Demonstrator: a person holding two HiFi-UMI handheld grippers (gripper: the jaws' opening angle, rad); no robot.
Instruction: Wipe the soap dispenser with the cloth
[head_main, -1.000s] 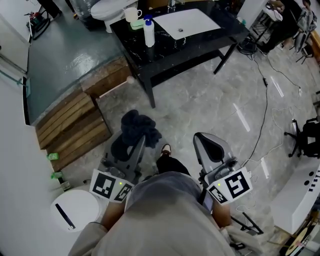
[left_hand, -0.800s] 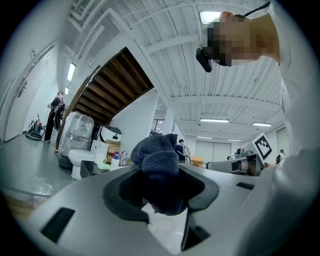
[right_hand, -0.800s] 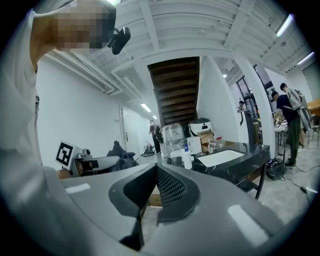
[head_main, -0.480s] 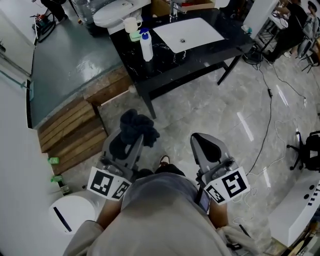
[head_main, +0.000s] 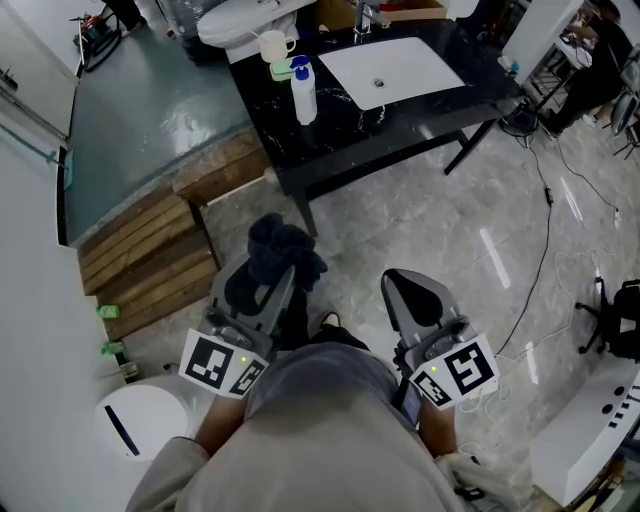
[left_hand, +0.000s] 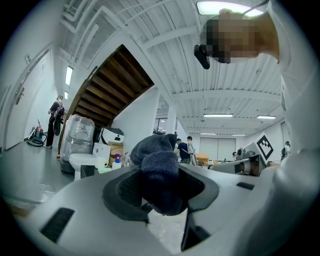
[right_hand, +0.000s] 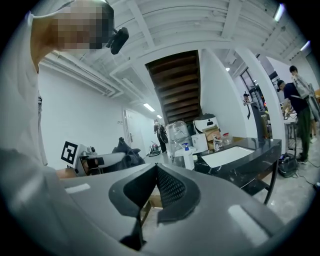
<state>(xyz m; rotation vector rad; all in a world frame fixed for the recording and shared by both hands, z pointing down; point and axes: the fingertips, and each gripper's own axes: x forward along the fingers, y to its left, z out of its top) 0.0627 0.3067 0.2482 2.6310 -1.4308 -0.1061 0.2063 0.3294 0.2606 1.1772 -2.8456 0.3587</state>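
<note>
- The left claw is clenched on a dark blue cloth, which bulges out bunched between its jaws.
- The right claw is clenched with nothing in it, its pads meeting.
- The soap dispenser, a white bottle with a blue pump, stands upright on the black surface, just left of the white basin.
- A cup stands farther left of the basin, behind the dispenser.
- Both claws hang over the grey floor, well apart from the basin on its near side.
</note>
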